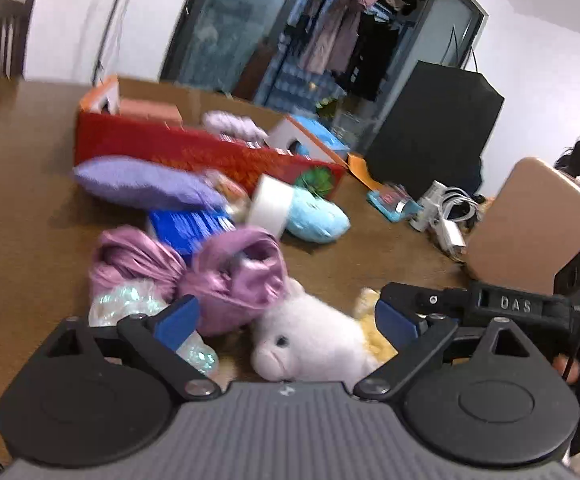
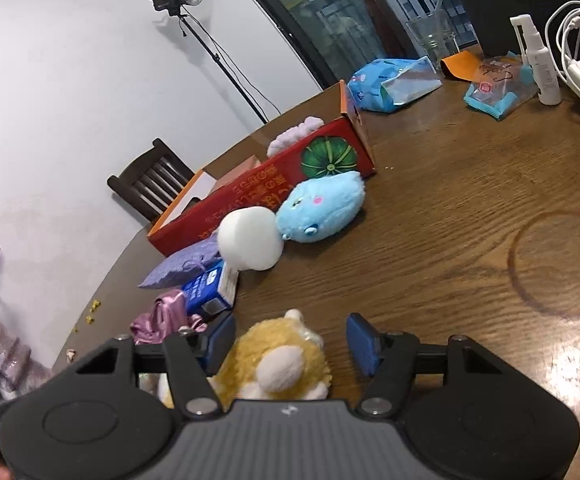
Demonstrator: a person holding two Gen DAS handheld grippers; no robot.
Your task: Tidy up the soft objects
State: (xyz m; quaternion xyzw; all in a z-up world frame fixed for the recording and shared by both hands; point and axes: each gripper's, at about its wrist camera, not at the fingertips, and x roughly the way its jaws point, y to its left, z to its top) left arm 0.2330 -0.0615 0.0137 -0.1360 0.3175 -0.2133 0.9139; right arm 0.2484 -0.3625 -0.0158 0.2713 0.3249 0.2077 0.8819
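wooden table (image 2: pixel 469 208), red box (image 2: pixel 258 196), white wall (image 2: pixel 70 80), dark chair (image 2: pixel 150 184)

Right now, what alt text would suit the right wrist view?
The right gripper, jaws open, straddles a yellow plush toy on a wooden table. Beyond lie a blue plush toy, a white foam roll and a red cardboard box.

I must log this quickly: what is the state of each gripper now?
Left gripper: open, white plush toy between its fingers, not gripped.
Right gripper: open, yellow plush toy between its fingers, not gripped.
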